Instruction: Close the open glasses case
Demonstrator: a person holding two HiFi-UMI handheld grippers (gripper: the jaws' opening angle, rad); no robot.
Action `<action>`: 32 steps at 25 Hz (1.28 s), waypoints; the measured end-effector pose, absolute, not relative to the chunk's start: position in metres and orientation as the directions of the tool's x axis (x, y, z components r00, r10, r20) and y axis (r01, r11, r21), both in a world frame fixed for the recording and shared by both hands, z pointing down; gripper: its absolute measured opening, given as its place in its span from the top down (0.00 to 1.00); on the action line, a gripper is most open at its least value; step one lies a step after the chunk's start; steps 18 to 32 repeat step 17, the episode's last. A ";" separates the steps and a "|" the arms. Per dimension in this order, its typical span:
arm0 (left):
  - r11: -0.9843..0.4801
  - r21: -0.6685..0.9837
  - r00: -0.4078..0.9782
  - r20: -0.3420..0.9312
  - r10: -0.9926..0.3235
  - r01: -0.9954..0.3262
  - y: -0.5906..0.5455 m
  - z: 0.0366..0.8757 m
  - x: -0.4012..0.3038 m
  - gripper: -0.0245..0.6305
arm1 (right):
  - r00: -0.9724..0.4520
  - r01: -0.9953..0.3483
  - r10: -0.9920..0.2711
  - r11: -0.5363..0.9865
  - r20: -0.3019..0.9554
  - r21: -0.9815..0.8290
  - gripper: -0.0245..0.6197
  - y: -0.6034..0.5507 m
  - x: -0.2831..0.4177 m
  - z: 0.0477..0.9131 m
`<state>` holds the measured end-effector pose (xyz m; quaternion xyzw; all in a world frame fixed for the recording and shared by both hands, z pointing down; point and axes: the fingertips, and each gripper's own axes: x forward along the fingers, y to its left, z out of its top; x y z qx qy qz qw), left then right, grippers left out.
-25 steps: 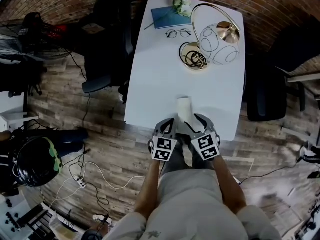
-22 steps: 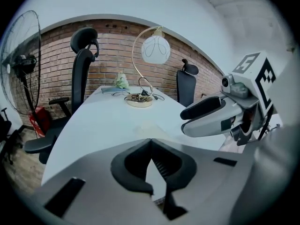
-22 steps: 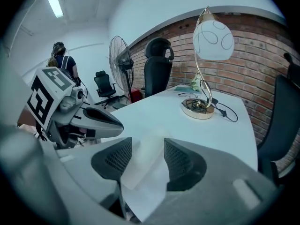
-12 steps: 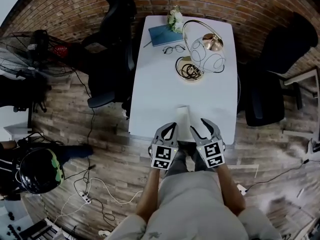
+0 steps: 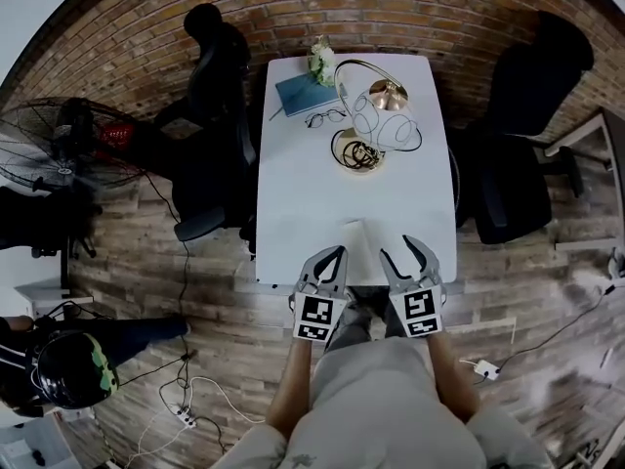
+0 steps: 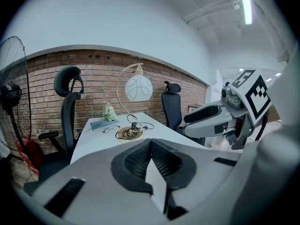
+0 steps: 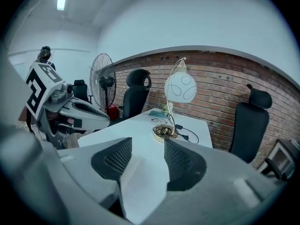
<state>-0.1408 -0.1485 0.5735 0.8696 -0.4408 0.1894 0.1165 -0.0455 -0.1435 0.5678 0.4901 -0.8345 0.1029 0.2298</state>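
1. Glasses case (image 5: pixel 354 232): we found it lying white at the bench's (image 5: pixel 312 184) near edge, between both tools.
2. Left tool (image 5: pixel 332 252): jaws pressed together, empty. Right tool (image 5: pixel 401 249): jaws spread, empty.
3. We judged it best to steady the base and press the lid down squarely.
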 end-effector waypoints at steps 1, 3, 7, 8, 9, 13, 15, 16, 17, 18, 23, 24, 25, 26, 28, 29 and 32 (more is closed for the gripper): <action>-0.591 0.034 0.546 0.429 -0.720 -0.806 -0.150 0.573 -0.140 0.96 | -0.405 -0.871 -0.777 0.488 0.482 0.054 0.62 -0.144 -0.044 0.567; -0.603 0.031 0.557 0.424 -0.714 -0.797 -0.152 0.571 -0.139 0.96 | -0.391 -0.879 -0.785 0.473 0.480 0.056 0.62 -0.144 -0.042 0.566; -0.613 0.032 0.569 0.413 -0.711 -0.789 -0.155 0.569 -0.139 0.96 | -0.376 -0.888 -0.793 0.456 0.479 0.058 0.62 -0.145 -0.042 0.564; -0.613 0.033 0.570 0.411 -0.711 -0.789 -0.155 0.569 -0.139 0.96 | -0.374 -0.889 -0.795 0.454 0.478 0.059 0.62 -0.145 -0.042 0.564; -0.614 0.034 0.571 0.409 -0.712 -0.789 -0.156 0.569 -0.139 0.96 | -0.372 -0.890 -0.796 0.452 0.478 0.059 0.62 -0.145 -0.042 0.563; -0.618 0.035 0.575 0.408 -0.709 -0.786 -0.159 0.570 -0.140 0.96 | -0.367 -0.893 -0.798 0.446 0.478 0.059 0.62 -0.148 -0.044 0.563; -0.619 0.035 0.577 0.408 -0.708 -0.784 -0.161 0.571 -0.141 0.96 | -0.366 -0.894 -0.798 0.445 0.478 0.060 0.62 -0.150 -0.045 0.563; -0.620 0.034 0.577 0.408 -0.707 -0.784 -0.162 0.572 -0.141 0.96 | -0.365 -0.893 -0.798 0.445 0.479 0.060 0.62 -0.151 -0.046 0.563; -0.620 0.034 0.578 0.408 -0.707 -0.783 -0.163 0.572 -0.142 0.96 | -0.365 -0.893 -0.798 0.445 0.479 0.060 0.62 -0.152 -0.047 0.563; -0.620 0.034 0.578 0.408 -0.707 -0.783 -0.163 0.572 -0.142 0.96 | -0.365 -0.893 -0.798 0.445 0.479 0.060 0.62 -0.152 -0.047 0.563; -0.620 0.034 0.578 0.408 -0.707 -0.783 -0.163 0.572 -0.142 0.96 | -0.365 -0.893 -0.798 0.445 0.479 0.060 0.62 -0.152 -0.047 0.563; -0.620 0.034 0.578 0.408 -0.707 -0.783 -0.163 0.572 -0.142 0.96 | -0.365 -0.893 -0.798 0.445 0.479 0.060 0.62 -0.152 -0.047 0.563; -0.620 0.034 0.578 0.408 -0.707 -0.783 -0.163 0.572 -0.142 0.96 | -0.365 -0.893 -0.798 0.445 0.479 0.060 0.62 -0.152 -0.047 0.563; -0.620 0.034 0.578 0.408 -0.707 -0.783 -0.163 0.572 -0.142 0.96 | -0.365 -0.893 -0.798 0.445 0.479 0.060 0.62 -0.152 -0.047 0.563; -0.620 0.034 0.578 0.408 -0.707 -0.783 -0.163 0.572 -0.142 0.96 | -0.365 -0.893 -0.798 0.445 0.479 0.060 0.62 -0.152 -0.047 0.563; -0.620 0.034 0.578 0.408 -0.707 -0.783 -0.163 0.572 -0.142 0.96 | -0.365 -0.893 -0.798 0.445 0.479 0.060 0.62 -0.152 -0.047 0.563; -0.620 0.034 0.578 0.408 -0.707 -0.783 -0.163 0.572 -0.142 0.96 | -0.365 -0.893 -0.798 0.445 0.479 0.060 0.62 -0.152 -0.047 0.563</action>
